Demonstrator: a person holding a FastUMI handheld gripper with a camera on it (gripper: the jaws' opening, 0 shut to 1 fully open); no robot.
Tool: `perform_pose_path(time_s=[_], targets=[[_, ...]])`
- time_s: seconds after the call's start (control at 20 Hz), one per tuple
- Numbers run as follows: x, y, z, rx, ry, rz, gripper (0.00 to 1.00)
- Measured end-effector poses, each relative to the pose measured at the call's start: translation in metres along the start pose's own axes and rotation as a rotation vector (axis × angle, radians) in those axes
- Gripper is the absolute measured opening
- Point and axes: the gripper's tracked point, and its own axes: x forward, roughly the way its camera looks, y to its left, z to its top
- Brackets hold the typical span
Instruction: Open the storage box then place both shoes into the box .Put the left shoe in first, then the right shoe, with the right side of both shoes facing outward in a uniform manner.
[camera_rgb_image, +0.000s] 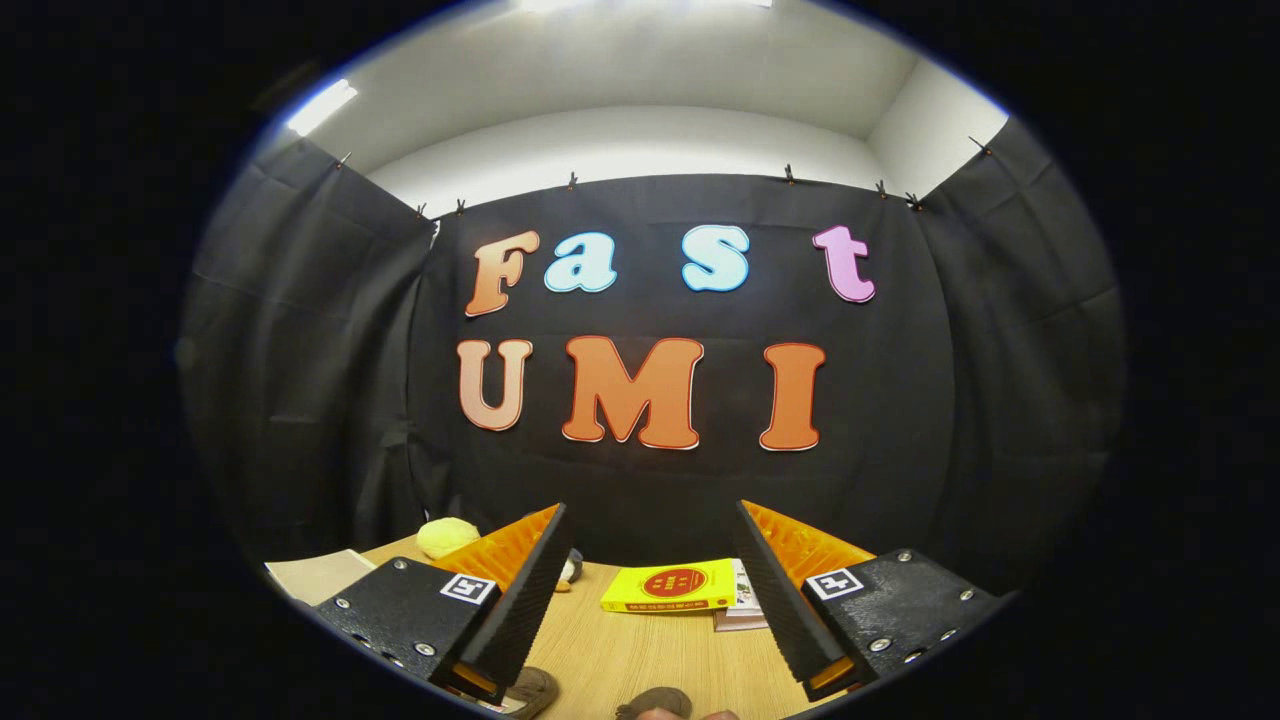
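Observation:
My gripper (650, 520) is held high over a wooden table (640, 650) and stands open, with nothing between its fingers. Under the fingers, at the near edge of the table, the tops of two brown shoes peek out: one (535, 688) just beneath the left finger, the other (655, 702) between the two fingers. Most of each shoe is hidden. I cannot make out a storage box.
A yellow book (670, 587) lies on the table beyond the fingers, on top of another book (742, 608). A yellow soft toy (447, 537) sits at the far left of the table, with a pale flat sheet (318, 574) beside it. Black cloth walls close the booth.

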Motion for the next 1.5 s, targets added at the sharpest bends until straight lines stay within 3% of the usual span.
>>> perform_pose_path(time_s=[0.25, 0.45, 0.7, 1.0, 1.3, 1.5], targets=[[-0.002, 0.031, -0.006, 0.007, 0.012, 0.071, 0.97], [-0.006, 0.078, -0.028, 0.069, 0.082, 0.186, 0.97], [-0.016, 0.16, -0.078, 0.211, 0.294, 0.388, 0.97], [-0.033, 0.23, -0.133, 0.296, 0.52, 0.552, 0.97], [-0.062, 0.284, -0.2, 0.443, 0.82, 0.657, 0.97], [-0.076, 0.306, -0.234, 0.488, 0.943, 0.685, 0.97]])
